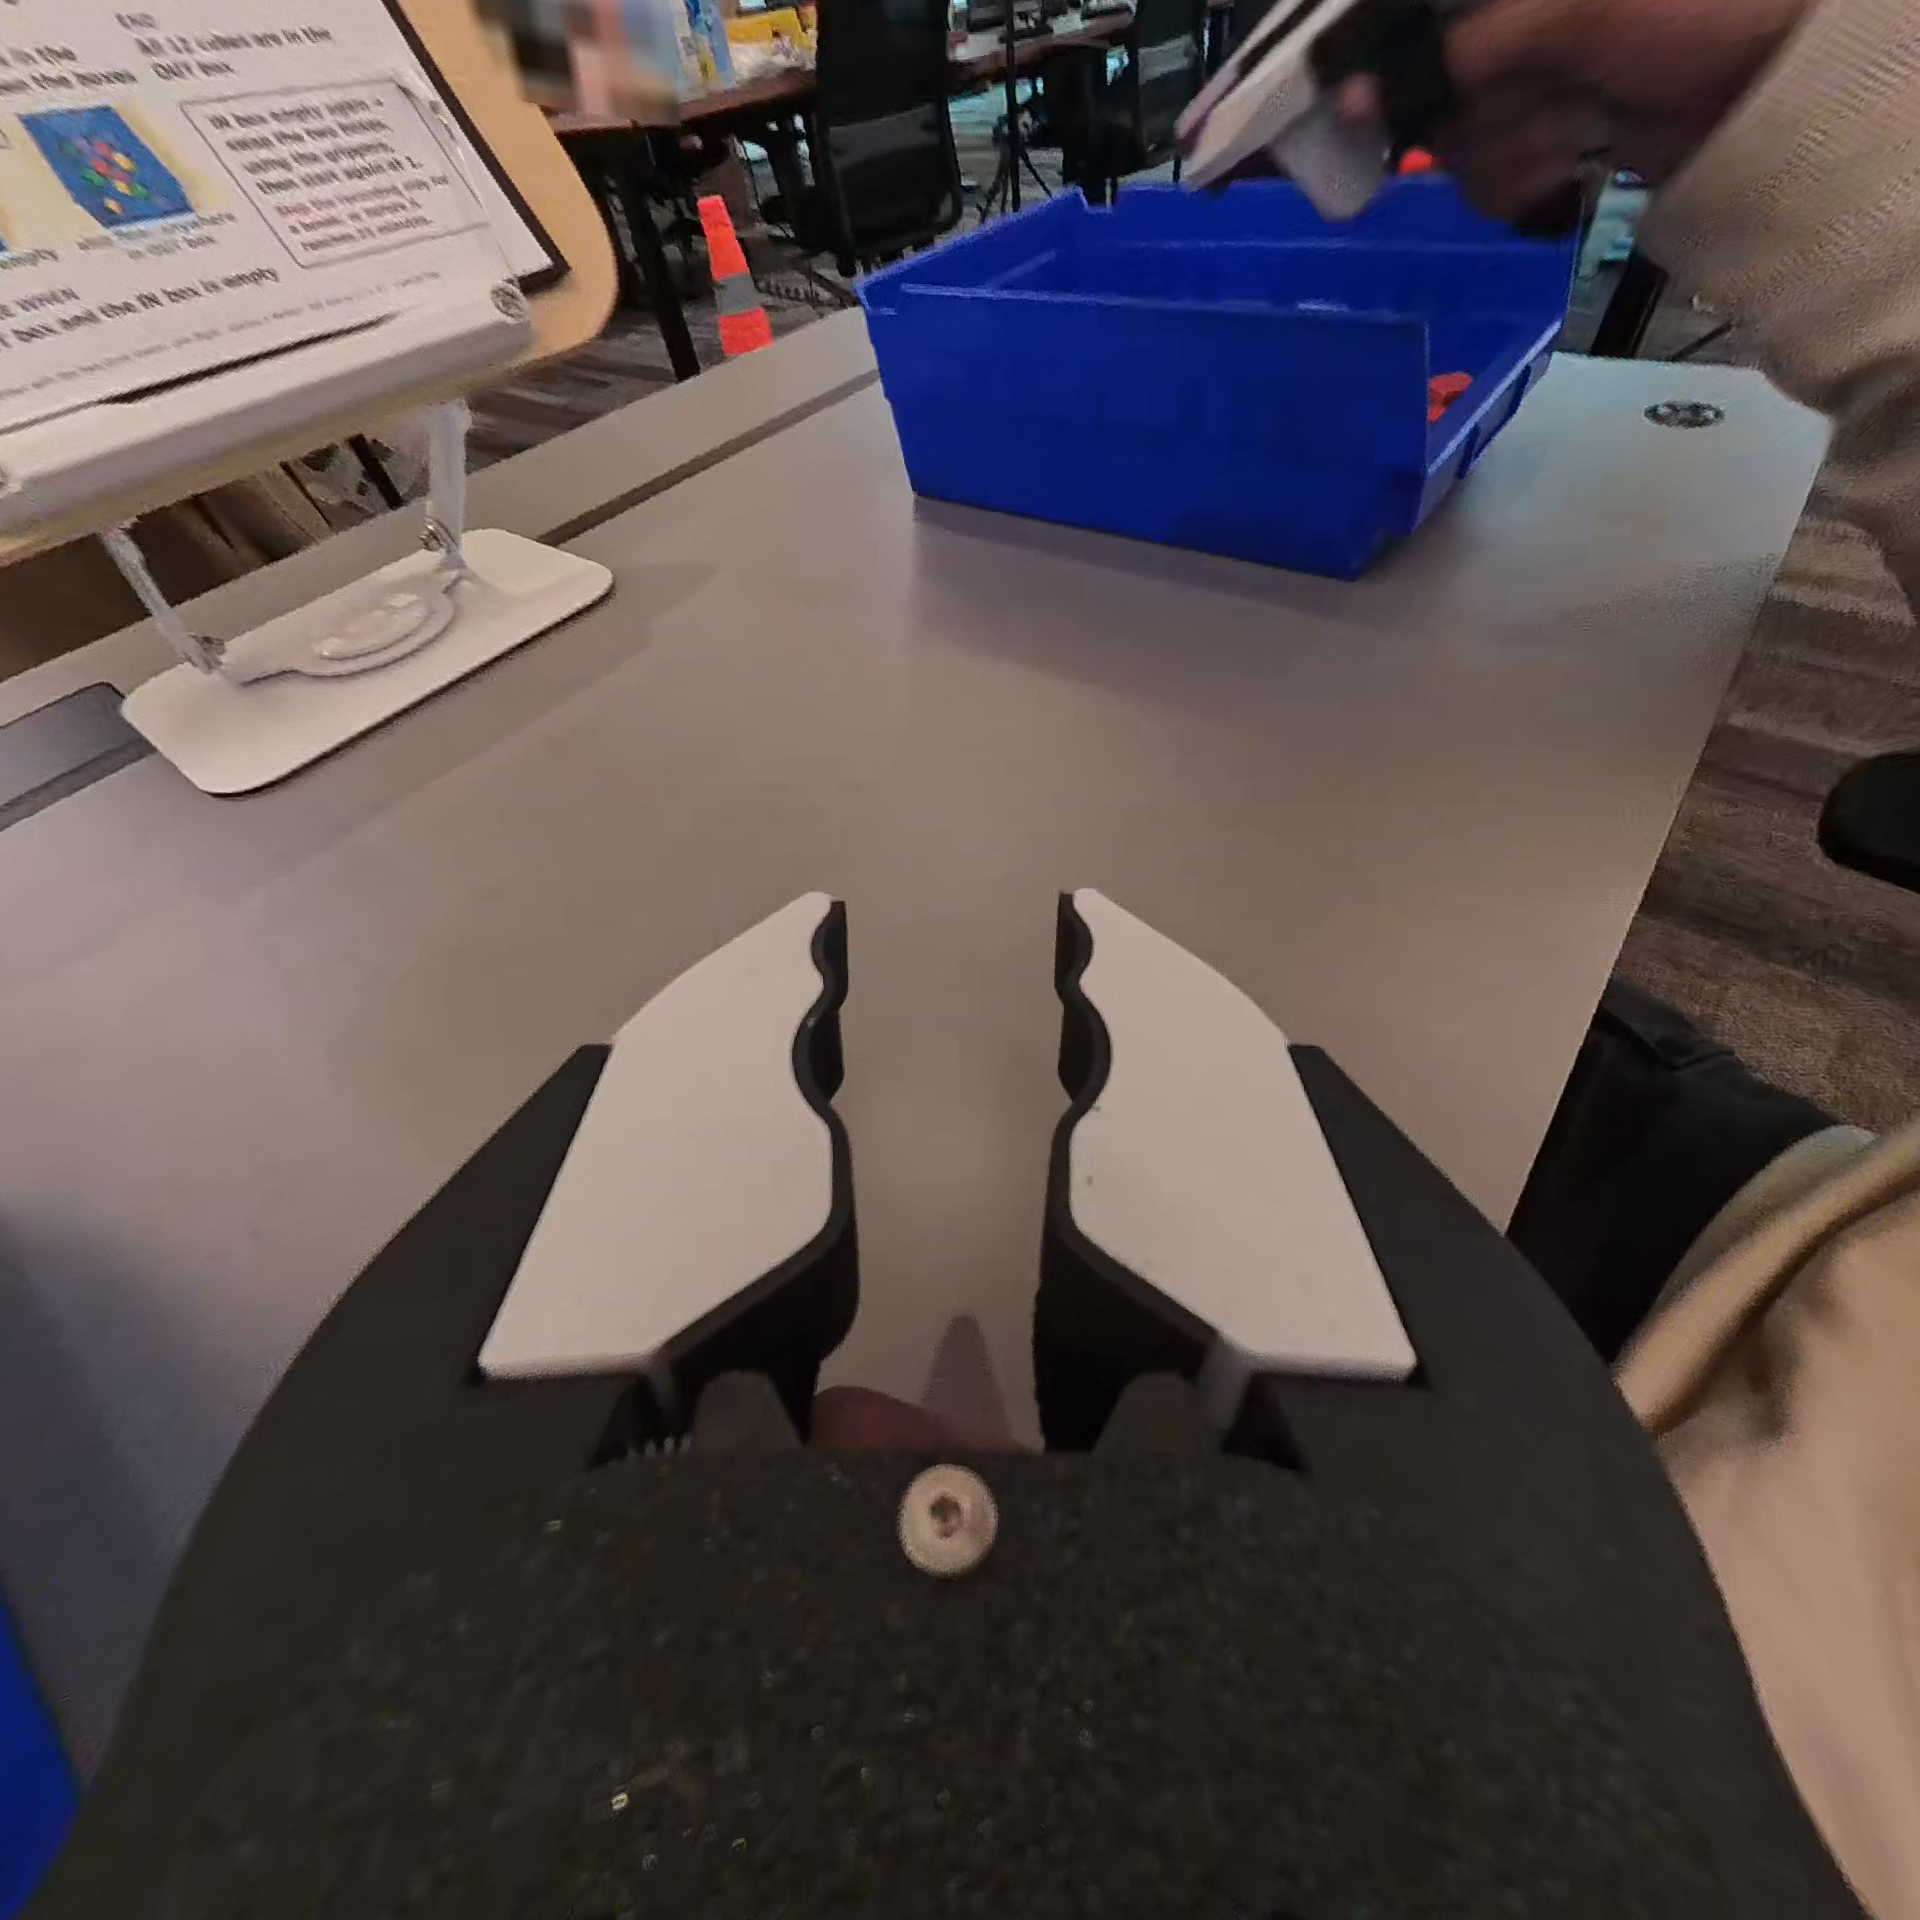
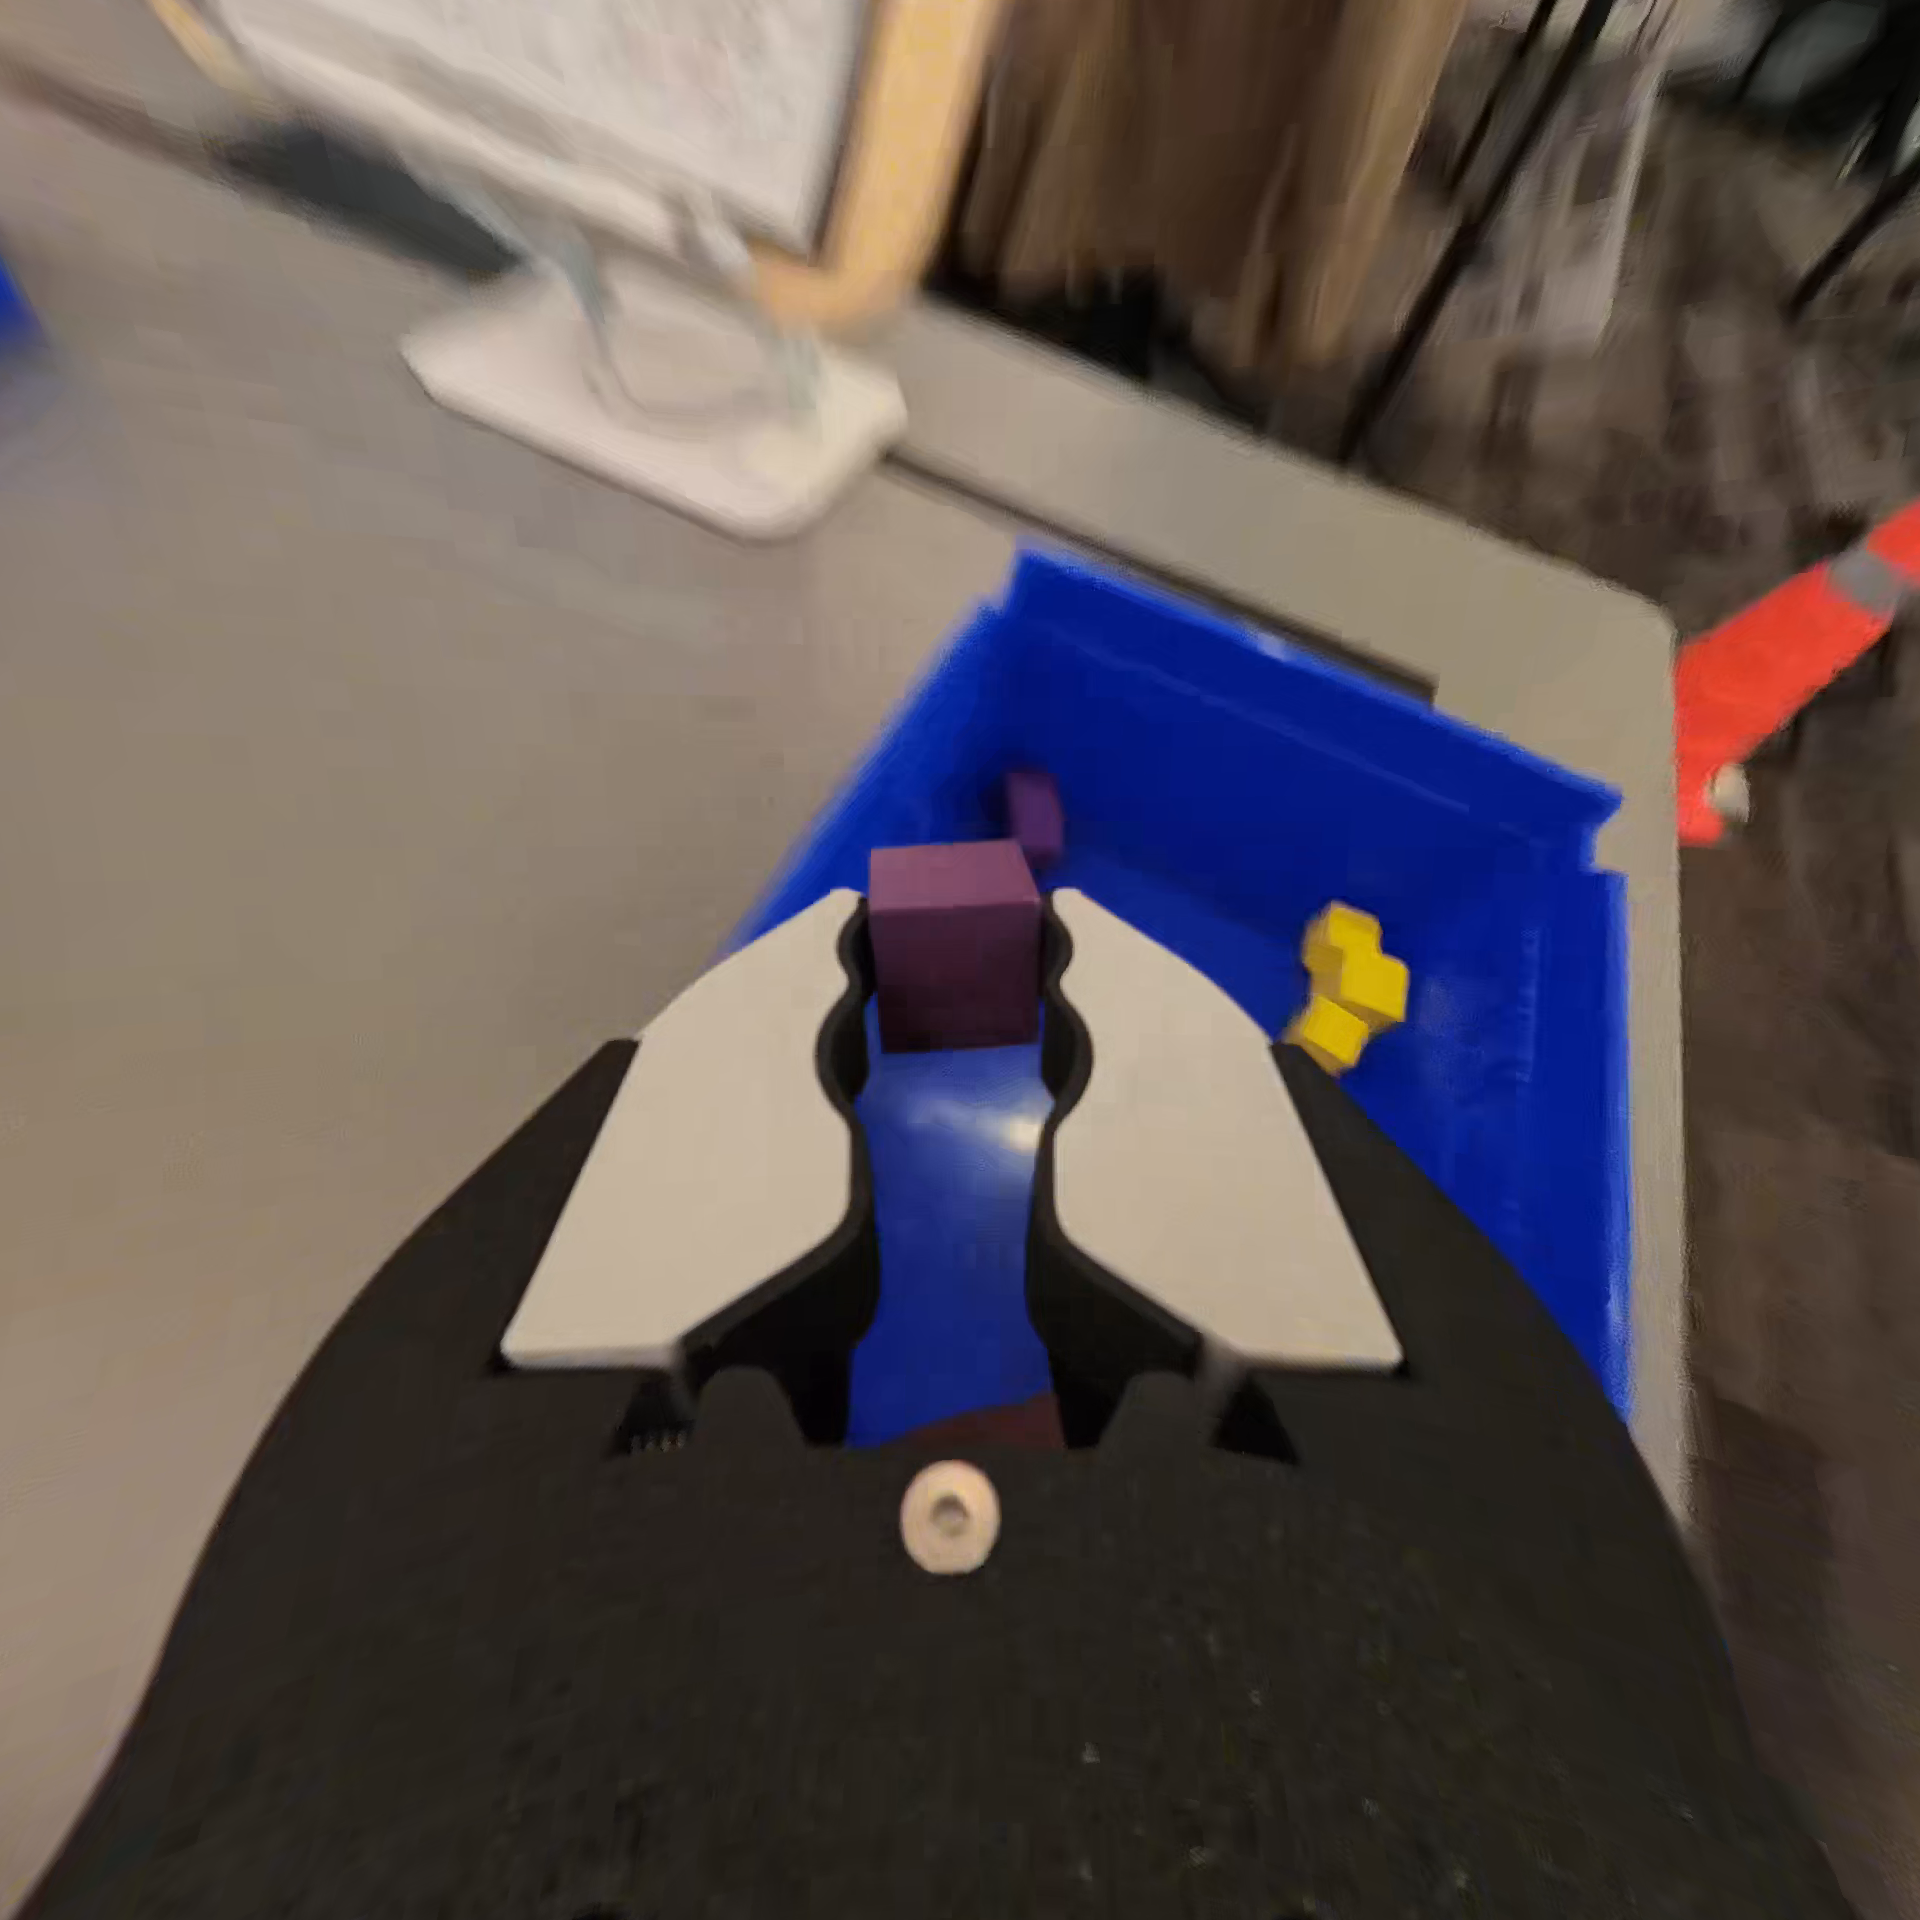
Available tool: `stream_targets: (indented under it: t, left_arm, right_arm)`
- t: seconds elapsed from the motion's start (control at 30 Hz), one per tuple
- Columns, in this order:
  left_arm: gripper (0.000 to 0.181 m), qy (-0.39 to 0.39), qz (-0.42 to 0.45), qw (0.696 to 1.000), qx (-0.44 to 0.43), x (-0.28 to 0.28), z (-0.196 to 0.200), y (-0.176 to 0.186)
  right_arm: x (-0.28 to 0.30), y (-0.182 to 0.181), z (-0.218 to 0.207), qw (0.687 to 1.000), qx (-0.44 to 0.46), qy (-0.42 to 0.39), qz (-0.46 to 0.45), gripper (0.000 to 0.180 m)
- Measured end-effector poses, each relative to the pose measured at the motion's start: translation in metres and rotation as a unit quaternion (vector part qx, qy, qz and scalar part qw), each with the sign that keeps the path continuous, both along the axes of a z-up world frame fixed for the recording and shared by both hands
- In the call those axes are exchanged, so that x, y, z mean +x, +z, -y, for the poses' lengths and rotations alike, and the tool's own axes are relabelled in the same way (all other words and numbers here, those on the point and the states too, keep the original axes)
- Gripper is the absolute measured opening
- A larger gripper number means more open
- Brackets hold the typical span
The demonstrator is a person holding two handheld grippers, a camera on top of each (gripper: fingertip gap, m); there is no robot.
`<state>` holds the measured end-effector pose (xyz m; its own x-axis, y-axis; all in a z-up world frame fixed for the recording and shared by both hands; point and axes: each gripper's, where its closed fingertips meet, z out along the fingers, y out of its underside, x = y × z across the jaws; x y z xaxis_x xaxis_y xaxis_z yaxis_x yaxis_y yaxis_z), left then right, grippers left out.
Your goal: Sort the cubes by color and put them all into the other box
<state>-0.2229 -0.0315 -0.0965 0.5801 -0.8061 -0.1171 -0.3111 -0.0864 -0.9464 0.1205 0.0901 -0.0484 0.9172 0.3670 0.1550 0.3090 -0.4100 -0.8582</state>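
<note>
My right gripper [image 2: 954,914] is shut on a purple cube [image 2: 954,940] and holds it above the blue box [image 2: 1496,1091]. Inside that box lie another purple cube [image 2: 1034,816] near the far wall and a cluster of yellow cubes [image 2: 1345,987] to the right. In the left wrist view the same blue box [image 1: 1164,436] stands far ahead on the grey table [image 1: 935,727], with red cubes [image 1: 1446,395] showing at its right end. My left gripper [image 1: 951,925] is open and empty over bare table. The right gripper [image 1: 1288,114] hovers over the box there.
A white stand holding an instruction sheet [image 1: 343,634] is at the left of the table; it also shows in the right wrist view [image 2: 665,405]. An orange cone [image 1: 732,281] stands on the floor beyond. A second blue box's edge [image 1: 26,1745] is at lower left. The table's right edge is near the box. My right fingertips sit around 35 centimetres from my left ones.
</note>
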Motion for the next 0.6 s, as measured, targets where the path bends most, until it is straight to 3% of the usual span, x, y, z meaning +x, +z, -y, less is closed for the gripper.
stream_targets:
  t: [0.13,0.23,0.33,0.43,0.6]
  left_arm:
    - [0.039,-0.006,-0.033,0.999,0.001,0.007,0.004,-0.011]
    - [0.040,-0.012,-0.045,0.999,0.010,0.009,0.009,-0.011]
    - [0.040,-0.013,-0.052,0.998,0.017,0.006,0.011,-0.011]
    - [0.041,-0.011,-0.045,0.999,0.008,0.003,0.011,-0.010]
    - [0.041,-0.010,-0.038,0.999,0.003,0.001,0.012,-0.009]
  right_arm:
    - [0.026,-0.088,-0.064,0.977,-0.199,0.025,0.072,0.030]
    - [0.019,-0.124,-0.087,0.959,-0.270,0.035,0.073,0.030]
    - [-0.003,-0.136,-0.098,0.951,-0.298,0.058,0.061,0.030]
    - [-0.003,-0.143,-0.113,0.950,-0.299,0.029,0.085,0.031]
    - [-0.006,-0.120,-0.113,0.966,-0.259,0.013,0.007,0.055]
